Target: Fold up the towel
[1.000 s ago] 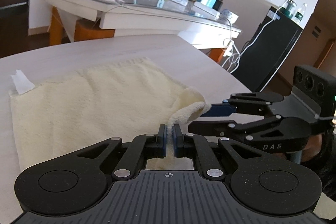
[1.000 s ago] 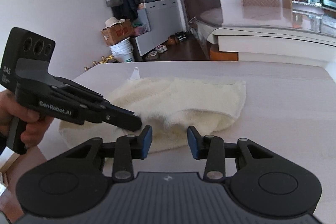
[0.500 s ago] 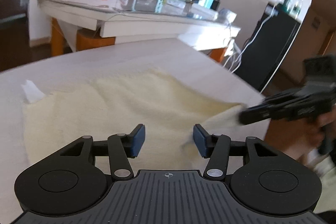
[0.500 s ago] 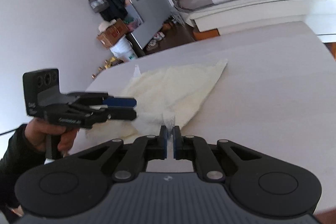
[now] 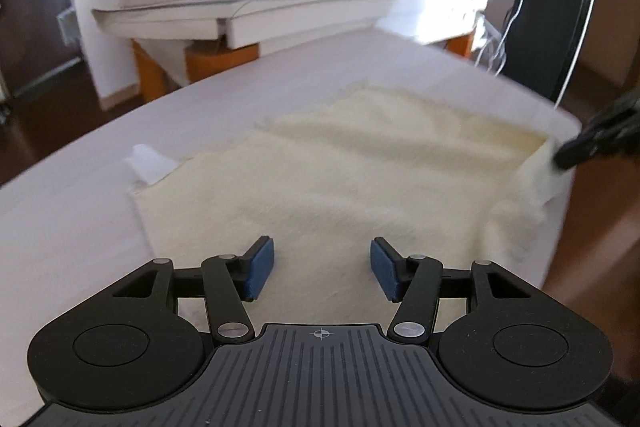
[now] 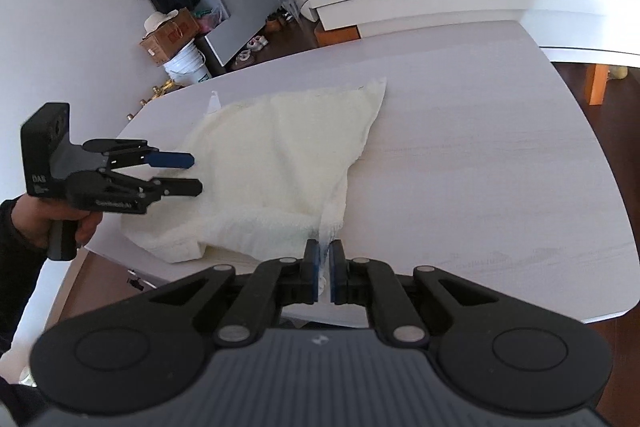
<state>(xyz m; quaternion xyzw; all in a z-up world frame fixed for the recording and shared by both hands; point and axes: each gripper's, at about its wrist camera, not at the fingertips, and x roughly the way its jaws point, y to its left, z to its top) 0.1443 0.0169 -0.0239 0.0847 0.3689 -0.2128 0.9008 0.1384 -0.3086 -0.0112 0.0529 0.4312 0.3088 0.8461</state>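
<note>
My right gripper is clamped on a corner of the cream towel, low in the centre of the right wrist frame, with a pinch of cloth standing up between the blue pads. From that corner the towel runs up and to the left across the pale counter, mostly flat, its far corner pointing toward the upper middle of the frame and a rumpled roll of cloth along the edge nearest me. A small white tag sticks out from the towel's far left edge.

My left gripper hangs at the left of that frame with its fingers apart, holding nothing, just over the towel's left side. In the left wrist frame the towel fills the middle, and the right gripper shows as a dark blur at the right edge, gripping the lifted corner.
</note>
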